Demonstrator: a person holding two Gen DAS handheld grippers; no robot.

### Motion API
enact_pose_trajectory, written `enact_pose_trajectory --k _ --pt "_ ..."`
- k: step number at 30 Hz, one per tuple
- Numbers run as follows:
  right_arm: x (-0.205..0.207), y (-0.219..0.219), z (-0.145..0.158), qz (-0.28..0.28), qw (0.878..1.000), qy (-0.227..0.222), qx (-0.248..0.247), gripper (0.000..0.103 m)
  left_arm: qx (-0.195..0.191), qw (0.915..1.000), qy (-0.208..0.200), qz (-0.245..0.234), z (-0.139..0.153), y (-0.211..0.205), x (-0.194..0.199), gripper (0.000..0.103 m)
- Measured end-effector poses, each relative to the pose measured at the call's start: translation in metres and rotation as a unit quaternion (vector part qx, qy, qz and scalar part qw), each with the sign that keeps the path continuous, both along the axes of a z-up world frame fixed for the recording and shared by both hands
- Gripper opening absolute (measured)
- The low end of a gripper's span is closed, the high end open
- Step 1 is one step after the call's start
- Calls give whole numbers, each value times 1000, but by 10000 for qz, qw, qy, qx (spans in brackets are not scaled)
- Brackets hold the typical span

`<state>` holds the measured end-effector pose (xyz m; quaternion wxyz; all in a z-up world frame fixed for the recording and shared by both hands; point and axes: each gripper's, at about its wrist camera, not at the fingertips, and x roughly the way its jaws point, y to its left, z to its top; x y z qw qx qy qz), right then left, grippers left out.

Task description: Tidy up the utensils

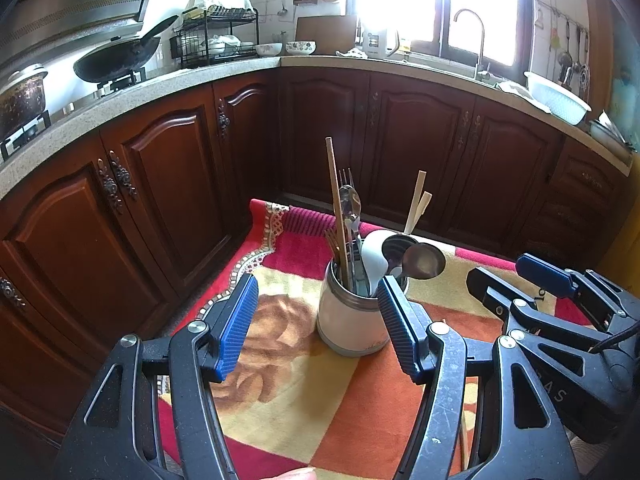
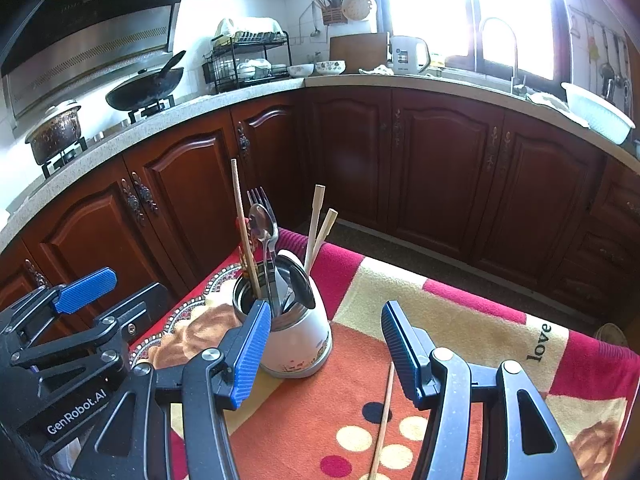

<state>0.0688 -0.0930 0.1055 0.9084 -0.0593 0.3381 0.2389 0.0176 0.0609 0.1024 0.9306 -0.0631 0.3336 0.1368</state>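
Left hand-held gripper (image 1: 318, 326) released, jaws wide, nothing between; "GenRobot.AI" on its body (right view). Right hand-held gripper (image 2: 326, 354) released too. Loose chopstick (image 2: 382, 420) flat on blanket (image 2: 440, 320), long axis near-to-far, beside white utensil holder (image 2: 298, 344). Utensils upright inside. Blanket reads "love".

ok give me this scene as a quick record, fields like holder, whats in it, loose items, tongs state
holder: white utensil holder upright on a patterned blanket
contents: long chopstick, metal spoon, fork, two pale chopsticks, white spoon, ladles
loose items: one chopstick lying on the blanket, under the right tongs
left tongs: open, empty, holder ahead between the fingers
right tongs: open, empty
task state: loose chopstick not yet in the holder
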Motion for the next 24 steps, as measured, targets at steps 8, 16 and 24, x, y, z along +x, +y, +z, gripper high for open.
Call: enact_pose_trajectory --k 8,16,24 --pt "0 3 0 18 10000 11 -10 56 -31 10000 11 29 -2 3 0 62" --pt "2 6 -2 49 10000 32 -30 56 -32 10000 19 38 -3 4 1 62" --pt "2 7 -3 55 10000 36 -33 56 -46 10000 31 50 -4 6 2 62"
